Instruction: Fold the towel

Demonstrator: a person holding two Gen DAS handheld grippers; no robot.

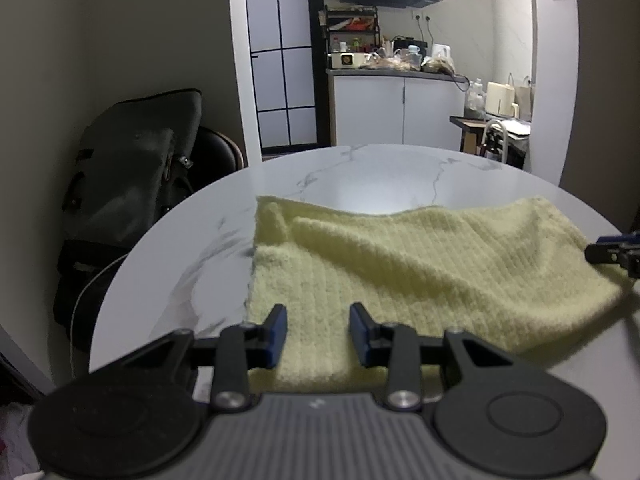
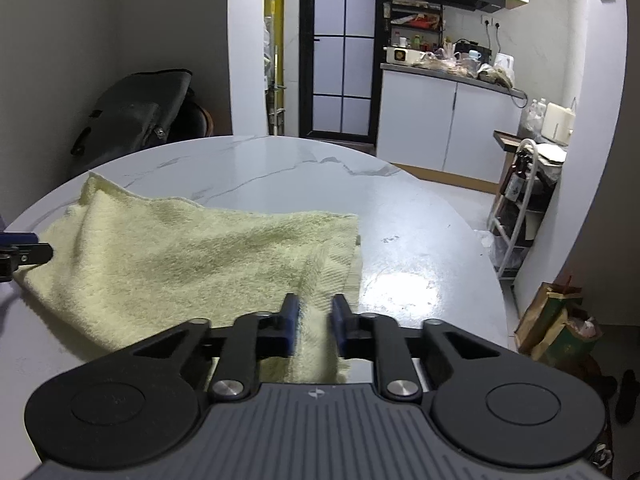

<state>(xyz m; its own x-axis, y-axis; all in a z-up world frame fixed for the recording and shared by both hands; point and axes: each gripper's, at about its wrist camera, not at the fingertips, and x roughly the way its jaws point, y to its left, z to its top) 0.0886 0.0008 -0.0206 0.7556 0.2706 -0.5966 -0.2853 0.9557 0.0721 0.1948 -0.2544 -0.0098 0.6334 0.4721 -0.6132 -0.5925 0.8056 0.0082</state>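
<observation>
Pale yellow towel (image 1: 400, 264) lies on the round white marble table (image 1: 360, 168), rumpled, already doubled along its right edge, where two layers show in the right wrist view.

Right gripper (image 2: 316, 328): jaws pressed onto a ridge of towel pinched up between the blue pads (image 2: 291, 326). Cloth fills the gap, pads touching it on both sides. The pinch sits at the towel's near right corner, roughly 5 o'clock on the table as seen from the near side.

Left gripper (image 1: 318, 334): jaws spread, a clear gap between the blue pads (image 1: 278, 334). Towel lies flat under and between them, not pinched. It hangs over the near left corner, about 7 o'clock on the table.

Each gripper's tip shows at the edge of the other's view, at the towel's side edge.

Far edge of the towel runs across the middle of the table, wavy, with a small fold standing up at the far left corner, about 10 o'clock.

Off the table: dark bag (image 1: 132, 168) on a chair at 10 o'clock, kitchen counter (image 1: 396, 74) with clutter at 12, a slim rack (image 2: 520, 216) at 3.
</observation>
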